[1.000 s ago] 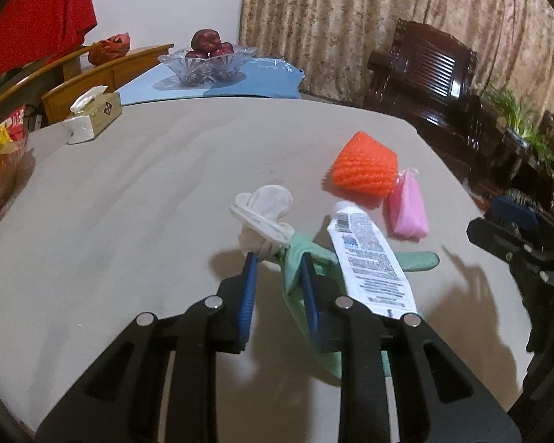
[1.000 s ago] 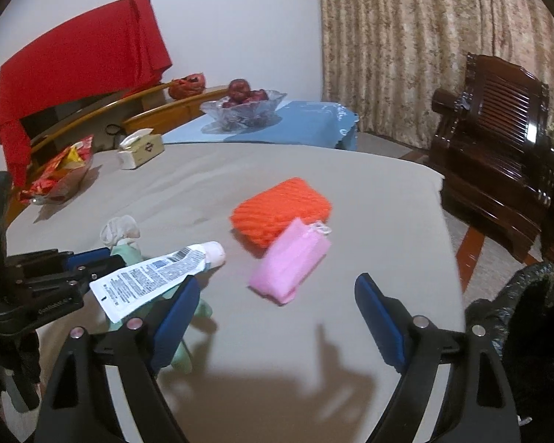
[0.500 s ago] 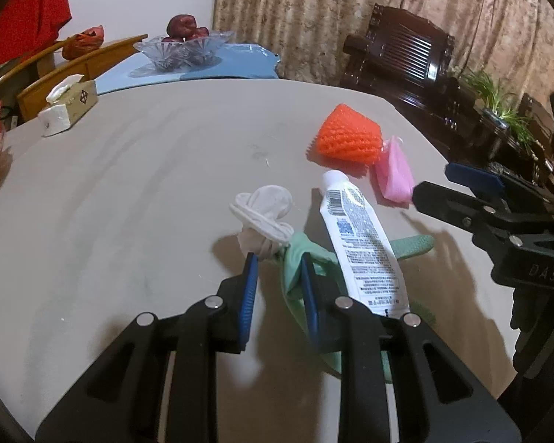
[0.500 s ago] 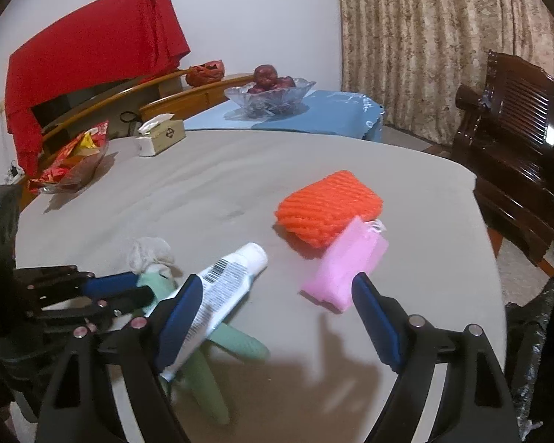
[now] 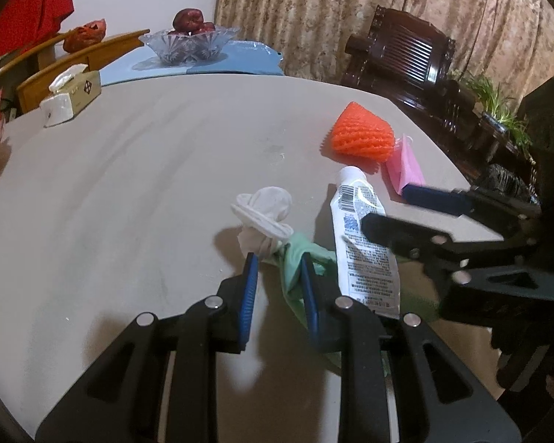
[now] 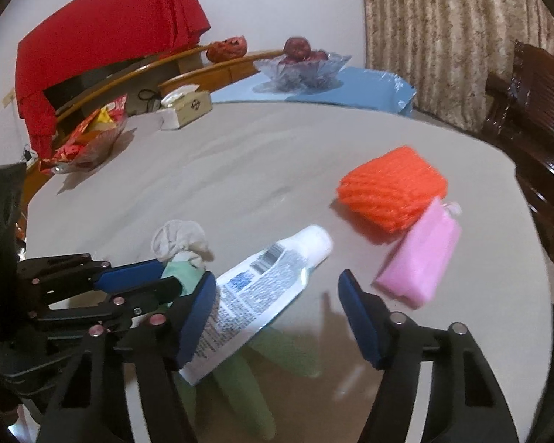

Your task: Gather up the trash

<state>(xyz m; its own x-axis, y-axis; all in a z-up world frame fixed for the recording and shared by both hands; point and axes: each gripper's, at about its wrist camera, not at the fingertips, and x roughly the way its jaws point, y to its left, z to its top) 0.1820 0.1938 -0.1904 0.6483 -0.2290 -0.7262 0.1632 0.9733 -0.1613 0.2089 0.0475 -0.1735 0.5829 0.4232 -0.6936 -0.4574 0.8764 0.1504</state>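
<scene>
A green and white rubber glove (image 5: pixel 273 236) lies crumpled on the grey table (image 5: pixel 129 184). My left gripper (image 5: pixel 277 277) is shut on its green cuff, as the right wrist view (image 6: pixel 181 273) also shows. A white toothpaste tube (image 5: pixel 362 236) lies on the glove. My right gripper (image 6: pixel 280 306) is open, its jaws straddling the tube (image 6: pixel 262 277) just above it. An orange foam net (image 6: pixel 391 192) and a pink packet (image 6: pixel 421 258) lie beyond.
A tissue box (image 5: pixel 74 96), a glass fruit bowl (image 5: pixel 192 44) on a blue cloth and a snack bowl (image 6: pixel 88 144) stand at the far side. A dark wooden chair (image 5: pixel 406 62) and a black bag (image 5: pixel 506 184) are off the right edge.
My right gripper has moved left and forward, from near the pink packet to over the toothpaste tube. My left gripper has stayed shut on the glove.
</scene>
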